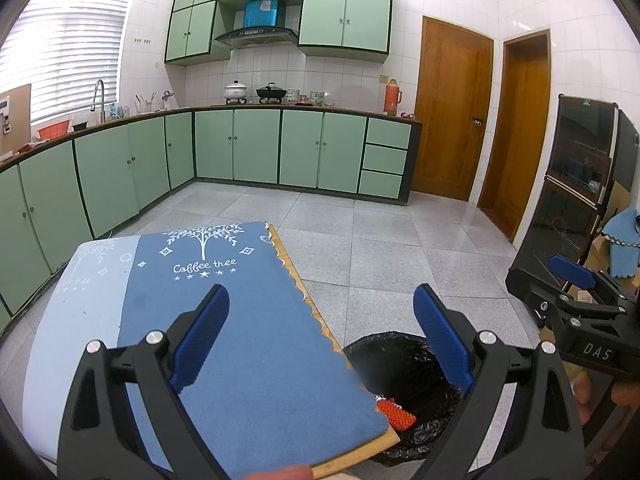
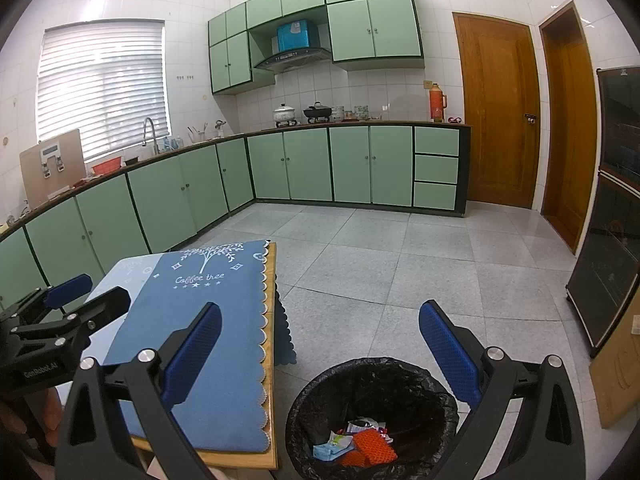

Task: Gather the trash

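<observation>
A bin lined with a black bag (image 2: 372,380) stands on the floor beside the small table (image 2: 272,400). Inside it lie an orange mesh piece (image 2: 372,446), a light blue wrapper (image 2: 330,450) and other scraps. The bin (image 1: 400,360) and the orange piece (image 1: 396,416) also show in the left wrist view. My right gripper (image 2: 320,352) is open and empty above the bin. My left gripper (image 1: 320,336) is open and empty above the table's right edge. The other gripper shows at the side of each view: right (image 1: 572,276), left (image 2: 68,292).
The table carries a blue cloth (image 1: 224,300) printed with a tree. Green cabinets (image 2: 288,164) line the left and far walls. Two wooden doors (image 2: 496,112) stand at the right. A dark glass cabinet (image 1: 576,184) and a cardboard box (image 2: 616,364) stand at the far right. Grey floor tiles (image 2: 400,264) lie beyond.
</observation>
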A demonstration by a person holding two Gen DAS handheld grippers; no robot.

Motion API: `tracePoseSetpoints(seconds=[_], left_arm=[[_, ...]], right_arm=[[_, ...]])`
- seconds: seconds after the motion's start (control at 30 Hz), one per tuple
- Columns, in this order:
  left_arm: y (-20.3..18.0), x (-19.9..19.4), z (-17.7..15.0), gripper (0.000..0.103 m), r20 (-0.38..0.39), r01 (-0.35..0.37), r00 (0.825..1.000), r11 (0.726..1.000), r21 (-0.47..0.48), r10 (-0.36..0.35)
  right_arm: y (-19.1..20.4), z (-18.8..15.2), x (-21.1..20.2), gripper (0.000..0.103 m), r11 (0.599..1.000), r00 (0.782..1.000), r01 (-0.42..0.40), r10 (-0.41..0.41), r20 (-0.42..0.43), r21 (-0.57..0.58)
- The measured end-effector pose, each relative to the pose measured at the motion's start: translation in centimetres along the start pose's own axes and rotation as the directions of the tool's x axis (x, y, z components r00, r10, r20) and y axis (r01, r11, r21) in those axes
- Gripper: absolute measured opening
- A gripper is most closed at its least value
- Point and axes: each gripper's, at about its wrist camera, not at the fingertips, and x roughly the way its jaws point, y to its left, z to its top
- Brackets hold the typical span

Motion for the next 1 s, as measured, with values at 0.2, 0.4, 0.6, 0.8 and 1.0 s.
tracePoseSetpoints(seconds=[0.2,0.4,0.6,0.8,1.0], left_arm=[[0.03,-0.02,0.02,0.09,0.0,0.0,1.0,1.0,0.001,0.0],[0.03,-0.01,0.04,0.09,0.0,0.0,1.0,1.0,0.001,0.0],[-0.01,0.0,0.05,0.09,-0.001,0.0,1.0,1.0,0.001,0.0],[-0.02,0.0,0.08,0.09,-0.001,0.0,1.0,1.0,0.001,0.0],[-0.14,0.01,0.08,0.09,-0.002,0.0,1.0,1.0,0.0,0.0]], right_arm=[[-0.04,0.03,-0.01,0.097,1.0,1.0,0.0,0.0,0.0,0.0],[-0.07,0.05,-0.02,0.097,1.0,1.0,-0.001,0.001,0.0,0.0],[0.32,-0.07,-0.01,0.097,1.0,1.0,-0.003,0.003,-0.001,0.002],[0.35,-0.12,-0.02,0.097,1.0,1.0,-0.003,0.003,-0.002,0.003],[0.34,-0.09,-0.02,0.097,1.0,1.0,-0.004,0.004,-0.003,0.003]])
